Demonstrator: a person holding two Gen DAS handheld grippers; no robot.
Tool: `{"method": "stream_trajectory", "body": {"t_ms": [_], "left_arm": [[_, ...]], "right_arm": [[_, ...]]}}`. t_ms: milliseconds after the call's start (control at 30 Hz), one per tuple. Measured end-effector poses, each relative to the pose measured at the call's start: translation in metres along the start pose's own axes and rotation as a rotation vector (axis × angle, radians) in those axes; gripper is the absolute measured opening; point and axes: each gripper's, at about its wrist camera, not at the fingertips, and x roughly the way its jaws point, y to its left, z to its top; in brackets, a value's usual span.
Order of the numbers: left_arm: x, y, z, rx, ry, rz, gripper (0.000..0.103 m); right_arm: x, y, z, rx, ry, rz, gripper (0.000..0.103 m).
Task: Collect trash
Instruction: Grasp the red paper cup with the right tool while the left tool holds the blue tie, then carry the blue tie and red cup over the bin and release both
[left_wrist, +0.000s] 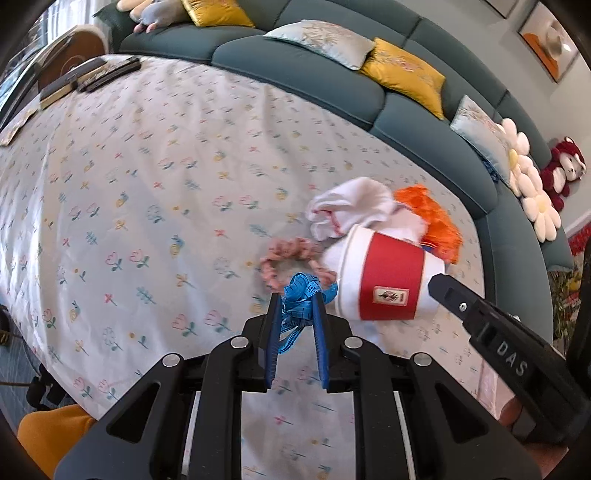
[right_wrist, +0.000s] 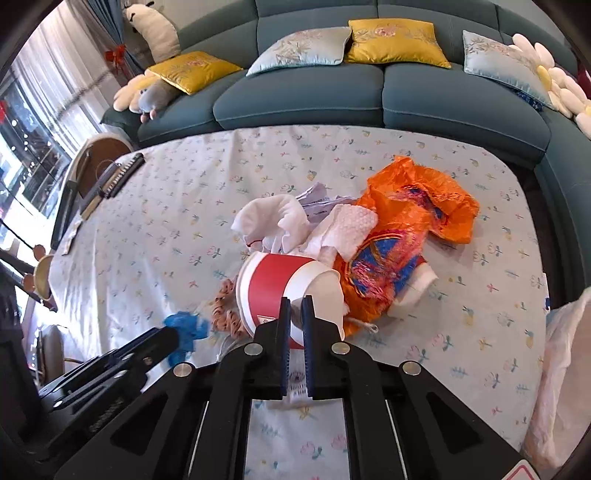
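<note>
Blue crumpled paper (left_wrist: 301, 295) sat pinched between the tips of the left gripper (left_wrist: 298, 306), whose blue pads were pressed in on it, and some of it hung down between the fingers. It was held just above the flowery tablecloth (left_wrist: 147, 184), right next to a pink scrunchie (left_wrist: 284, 258) that lay flat on the cloth. A red and white paper cup (right_wrist: 284, 284) lay tipped on its side beside the scrunchie. The right gripper (right_wrist: 295, 306) had its two fingers close together, pinching the rim of that cup. Behind the cup was a little heap of trash: crumpled white tissue (right_wrist: 273, 221), a bumpy white paper towel (right_wrist: 347, 225), and a big orange wrapper (right_wrist: 406, 236) with blue and pink marks on it. The heap sat near the middle of the table. A teal sofa (right_wrist: 369, 96) with yellow cushions (right_wrist: 395, 40) and pale blue cushions stood behind the table. Dark flat things (right_wrist: 114, 177) lay at the far left edge of the cloth, well apart from the trash.
</note>
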Motion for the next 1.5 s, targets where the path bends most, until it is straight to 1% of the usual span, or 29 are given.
{"method": "stream_trajectory", "body": {"t_ms": [167, 333, 633, 867, 1100, 1200, 1333, 1500], "left_arm": [[-0.012, -0.037, -0.008, 0.066, -0.013, -0.027, 0.016], [-0.025, -0.082, -0.023, 0.143, -0.018, -0.062, 0.016], [-0.04, -0.181, -0.061, 0.321, -0.016, -0.132, 0.016], [-0.042, -0.256, -0.095, 0.455, -0.004, -0.182, 0.016], [-0.038, -0.32, -0.13, 0.568, 0.022, -0.23, 0.016], [-0.034, -0.344, -0.143, 0.608, 0.04, -0.249, 0.016], [-0.028, -0.373, -0.159, 0.659, 0.058, -0.266, 0.017], [-0.015, -0.397, -0.169, 0.696, 0.078, -0.276, 0.017]], "right_arm": [[-0.037, -0.02, -0.009, 0.029, -0.047, 0.0, 0.005], [-0.076, -0.053, -0.018, 0.079, -0.1, -0.022, 0.005], [-0.142, -0.13, -0.042, 0.191, -0.194, -0.094, 0.005], [-0.19, -0.205, -0.07, 0.292, -0.257, -0.174, 0.005], [-0.22, -0.267, -0.103, 0.399, -0.292, -0.24, 0.005], [-0.229, -0.291, -0.116, 0.44, -0.301, -0.267, 0.003], [-0.237, -0.314, -0.13, 0.482, -0.307, -0.286, 0.002], [-0.233, -0.337, -0.14, 0.516, -0.296, -0.296, 0.002]]}}
